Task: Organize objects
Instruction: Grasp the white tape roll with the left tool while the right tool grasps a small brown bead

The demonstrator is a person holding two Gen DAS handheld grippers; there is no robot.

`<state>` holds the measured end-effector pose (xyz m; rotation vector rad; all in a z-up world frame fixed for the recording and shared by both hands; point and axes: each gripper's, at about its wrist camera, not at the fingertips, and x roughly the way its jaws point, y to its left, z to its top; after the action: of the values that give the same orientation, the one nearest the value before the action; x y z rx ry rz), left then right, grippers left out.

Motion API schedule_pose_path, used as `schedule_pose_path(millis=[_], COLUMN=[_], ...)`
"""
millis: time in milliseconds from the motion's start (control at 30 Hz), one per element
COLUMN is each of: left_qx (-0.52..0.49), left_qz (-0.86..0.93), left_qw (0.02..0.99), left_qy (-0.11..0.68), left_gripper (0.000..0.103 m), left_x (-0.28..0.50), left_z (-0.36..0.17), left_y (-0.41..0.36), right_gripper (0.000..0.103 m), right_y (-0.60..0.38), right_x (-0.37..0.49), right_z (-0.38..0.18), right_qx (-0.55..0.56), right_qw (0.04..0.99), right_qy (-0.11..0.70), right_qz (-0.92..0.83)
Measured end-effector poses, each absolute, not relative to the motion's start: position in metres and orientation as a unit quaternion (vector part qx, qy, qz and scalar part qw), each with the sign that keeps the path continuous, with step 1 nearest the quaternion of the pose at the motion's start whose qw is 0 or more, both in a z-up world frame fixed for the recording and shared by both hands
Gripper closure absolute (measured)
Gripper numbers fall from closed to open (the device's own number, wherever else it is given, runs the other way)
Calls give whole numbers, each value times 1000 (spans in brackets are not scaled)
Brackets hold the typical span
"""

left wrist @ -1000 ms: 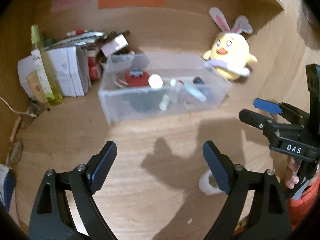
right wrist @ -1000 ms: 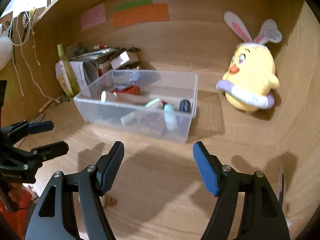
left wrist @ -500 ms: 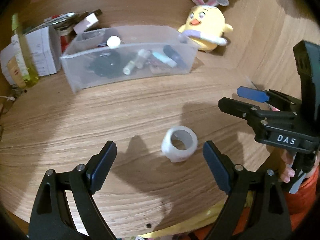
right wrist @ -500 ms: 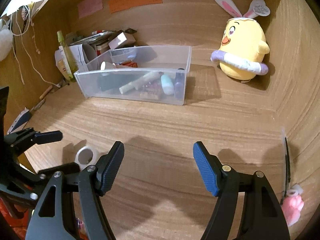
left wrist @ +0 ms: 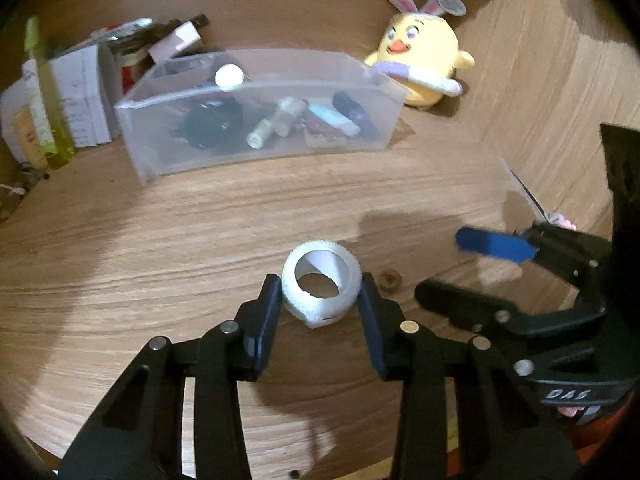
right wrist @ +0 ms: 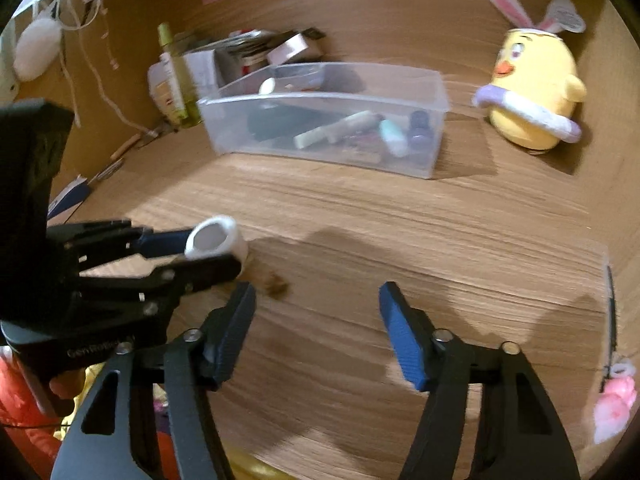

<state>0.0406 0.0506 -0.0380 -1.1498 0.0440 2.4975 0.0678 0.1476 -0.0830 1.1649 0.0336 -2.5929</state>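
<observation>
**White tape roll clamped over the wooden desk**

Between the two dark pads of the left gripper (left wrist: 320, 304), a white roll of textured tape (left wrist: 319, 285), pinched on both sides with its open core facing up, just above the light wood-grain desk (left wrist: 200, 240). Seen from the right wrist, same roll (right wrist: 216, 242) at the tips of the left gripper (right wrist: 208, 254). Just beside it, right gripper (right wrist: 316, 316), spread wide, blue-padded fingers (right wrist: 402, 344) holding nothing. Well behind, near the back wall, a clear rectangular plastic bin (left wrist: 256, 160) with tubes and small items inside. Right of the bin, a yellow plush chick with bunny ears (left wrist: 420, 68). Left of it, a stack of white boxes (left wrist: 76, 100) and a yellow-green bottle (left wrist: 44, 92)
</observation>
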Motion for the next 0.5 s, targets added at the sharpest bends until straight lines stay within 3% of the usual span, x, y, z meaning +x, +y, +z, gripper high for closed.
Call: schedule_pose_path(millis=[233, 333, 500], left_qx=[-395, -395, -389], left_qz=[901, 902, 905], left_qw=[177, 173, 171], left_qy=[4, -2, -8], left_gripper=[65, 65, 65], left_x=[40, 38, 37], left_z=[-26, -25, -21], left_y=[31, 26, 21], right_gripper=[73, 91, 91], right_y=[120, 114, 116], right_x=[58, 56, 54], right_z=[-93, -93, -90], right_qx=[416, 415, 410], right_qw=[171, 164, 157], right_qy=[36, 52, 52], right_qz=[-892, -894, -897])
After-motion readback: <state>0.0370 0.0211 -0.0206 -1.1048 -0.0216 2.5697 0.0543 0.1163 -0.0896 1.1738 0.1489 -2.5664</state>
